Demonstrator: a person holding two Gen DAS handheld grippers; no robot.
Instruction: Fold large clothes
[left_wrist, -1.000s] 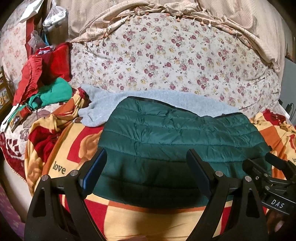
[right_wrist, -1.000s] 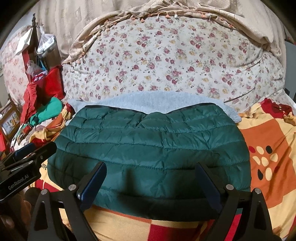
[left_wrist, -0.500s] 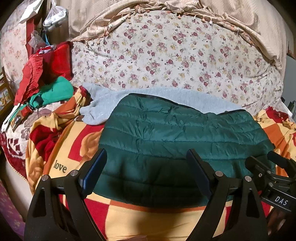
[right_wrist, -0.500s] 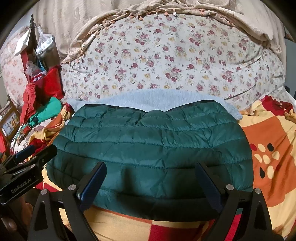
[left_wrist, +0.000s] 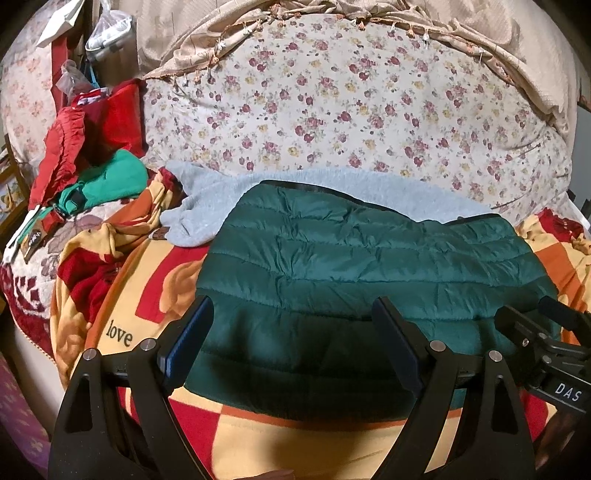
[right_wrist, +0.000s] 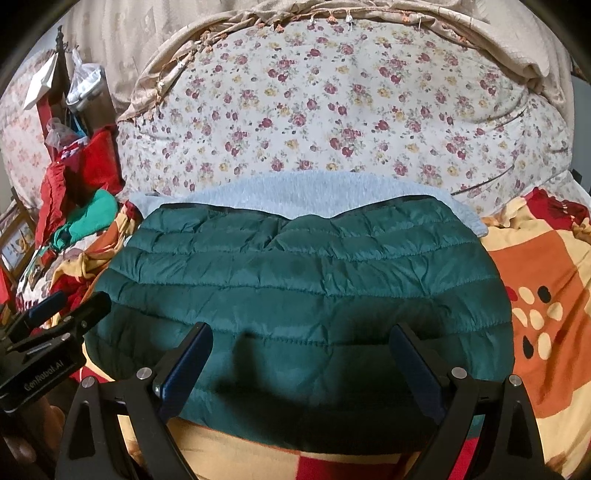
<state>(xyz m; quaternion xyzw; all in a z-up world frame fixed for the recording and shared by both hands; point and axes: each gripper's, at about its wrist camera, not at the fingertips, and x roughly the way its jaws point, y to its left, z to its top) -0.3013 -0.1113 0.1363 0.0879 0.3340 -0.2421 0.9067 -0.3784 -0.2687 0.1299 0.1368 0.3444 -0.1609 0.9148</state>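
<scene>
The left claw (left_wrist: 291, 339) and right claw (right_wrist: 299, 354) were both spread wide and held nothing. The green jacket (right_wrist: 303, 288) lay folded on the bed (right_wrist: 546, 266), over a grey top (left_wrist: 207, 206). The fold looked done. Only the left view showed the word "love" (left_wrist: 119, 334).

Very little differs from a second ago. In both wrist views the green quilted jacket (right_wrist: 303, 288) now sits a touch nearer 12 o'clock, its far hem slightly higher against the grey fleece (right_wrist: 314, 188). In the left wrist view, the right gripper (left_wrist: 539, 315) at 4 o'clock has edged slightly toward 3 o'clock. In the right wrist view, the left gripper (right_wrist: 75, 304) at 8 o'clock reaches slightly further in.
</scene>
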